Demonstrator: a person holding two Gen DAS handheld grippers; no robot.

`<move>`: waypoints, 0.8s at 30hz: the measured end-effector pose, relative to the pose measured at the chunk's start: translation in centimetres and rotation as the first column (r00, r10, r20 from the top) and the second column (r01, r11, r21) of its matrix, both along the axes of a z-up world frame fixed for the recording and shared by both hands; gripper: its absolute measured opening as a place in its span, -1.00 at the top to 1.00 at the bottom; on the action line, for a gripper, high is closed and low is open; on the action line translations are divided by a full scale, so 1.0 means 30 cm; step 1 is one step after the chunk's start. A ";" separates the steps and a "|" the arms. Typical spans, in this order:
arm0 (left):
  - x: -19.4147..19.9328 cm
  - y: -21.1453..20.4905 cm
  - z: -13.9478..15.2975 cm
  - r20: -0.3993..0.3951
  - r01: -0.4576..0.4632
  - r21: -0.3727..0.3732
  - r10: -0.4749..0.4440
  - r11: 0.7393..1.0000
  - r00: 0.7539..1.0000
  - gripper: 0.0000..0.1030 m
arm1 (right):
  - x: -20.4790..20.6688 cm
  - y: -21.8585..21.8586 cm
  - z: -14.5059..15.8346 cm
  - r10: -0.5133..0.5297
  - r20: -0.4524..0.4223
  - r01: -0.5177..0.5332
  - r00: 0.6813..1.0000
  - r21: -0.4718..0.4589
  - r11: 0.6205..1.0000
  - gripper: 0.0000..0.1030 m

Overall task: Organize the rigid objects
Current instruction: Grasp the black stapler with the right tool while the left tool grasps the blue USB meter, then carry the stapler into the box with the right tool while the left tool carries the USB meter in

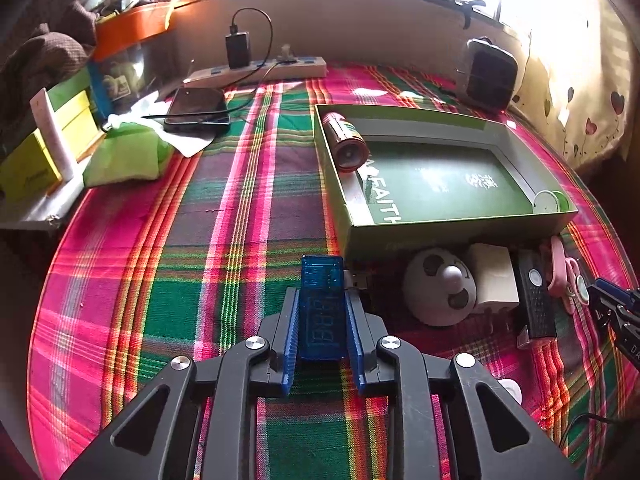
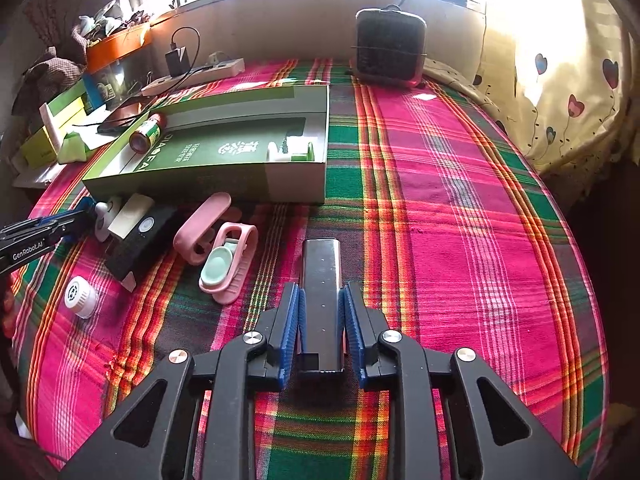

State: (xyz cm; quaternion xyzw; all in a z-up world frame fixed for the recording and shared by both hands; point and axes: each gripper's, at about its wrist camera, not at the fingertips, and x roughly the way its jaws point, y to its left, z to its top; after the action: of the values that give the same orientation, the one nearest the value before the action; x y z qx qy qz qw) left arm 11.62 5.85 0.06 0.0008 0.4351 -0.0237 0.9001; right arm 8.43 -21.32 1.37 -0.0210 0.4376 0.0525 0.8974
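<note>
My left gripper is shut on a translucent blue USB meter with a digit display, held over the plaid cloth just left of the green box. In the right wrist view my right gripper is shut on a dark metallic flat bar, right of the box's near corner. The green box holds a small flashlight in its far left corner and a white and green round piece at the right end. The flashlight also shows in the left wrist view.
Along the box's near side lie a white round gadget, a white charger cube, a black remote, pink clips and a white cap. A phone, a power strip and a small heater sit farther back.
</note>
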 end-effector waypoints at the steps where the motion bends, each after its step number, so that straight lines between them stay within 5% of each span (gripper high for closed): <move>1: -0.001 0.001 0.000 0.000 -0.001 -0.002 0.001 1.000 1.000 0.60 | 0.000 0.000 0.000 0.000 0.000 0.000 1.000 0.000 1.000 0.53; 24: -0.030 0.026 0.071 0.027 0.005 -0.055 -0.003 0.998 1.000 0.60 | -0.011 -0.019 0.060 0.001 0.045 -0.002 0.999 0.011 1.000 0.53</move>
State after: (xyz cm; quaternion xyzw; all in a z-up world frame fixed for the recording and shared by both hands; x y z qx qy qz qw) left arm 10.73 6.64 2.20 -0.0226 0.4220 -0.0375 0.9055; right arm 8.08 -21.88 3.15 -0.0176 0.4169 0.0550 0.9071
